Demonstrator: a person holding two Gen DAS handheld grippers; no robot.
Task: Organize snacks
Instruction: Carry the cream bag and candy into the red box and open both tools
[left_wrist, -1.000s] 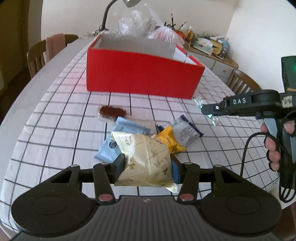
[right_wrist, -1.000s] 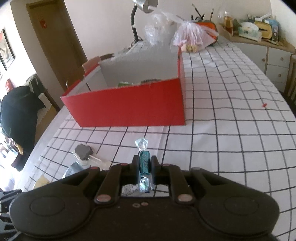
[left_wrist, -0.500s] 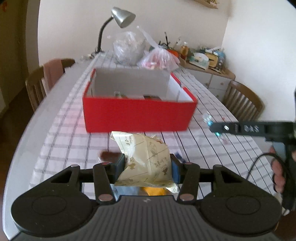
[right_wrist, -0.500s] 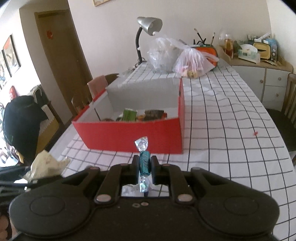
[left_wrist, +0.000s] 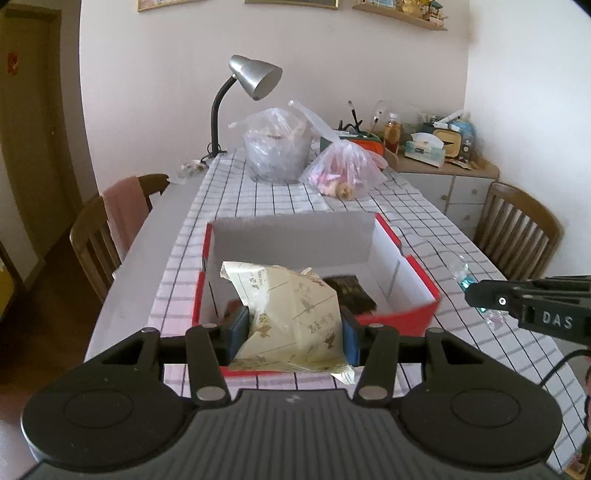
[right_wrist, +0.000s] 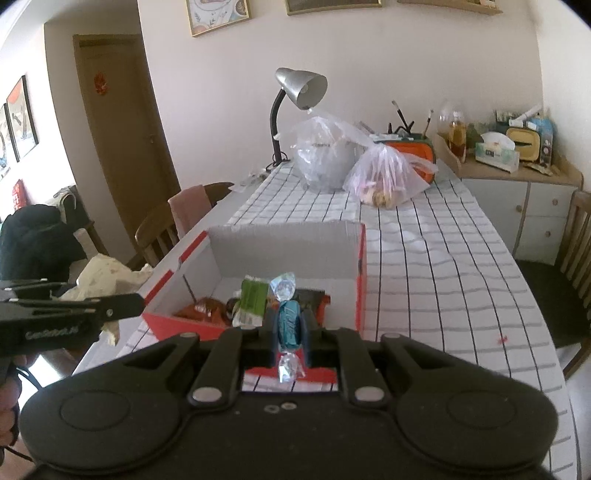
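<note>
My left gripper (left_wrist: 291, 334) is shut on a cream snack packet (left_wrist: 291, 314) and holds it over the near end of the open red box (left_wrist: 417, 273). A dark packet (left_wrist: 349, 291) lies inside that box. My right gripper (right_wrist: 290, 330) is shut on a teal wrapped candy (right_wrist: 289, 325), raised just in front of the red box (right_wrist: 361, 280), which holds several snacks (right_wrist: 253, 299). In the left wrist view the right gripper (left_wrist: 476, 297) shows at the right edge with the candy (left_wrist: 463, 275). The left gripper (right_wrist: 125, 306) with the cream packet (right_wrist: 107, 273) shows at the left of the right wrist view.
The checked tablecloth (right_wrist: 443, 280) runs back to two filled plastic bags (left_wrist: 310, 155) and a grey desk lamp (left_wrist: 255, 79). Wooden chairs (left_wrist: 99, 236) stand on both sides of the table. A sideboard (right_wrist: 524, 184) with clutter stands at the back right.
Both grippers have risen and come forward to the red box with their snacks held. The loose snacks on the cloth have dropped out of view, and the box's inside now shows.
</note>
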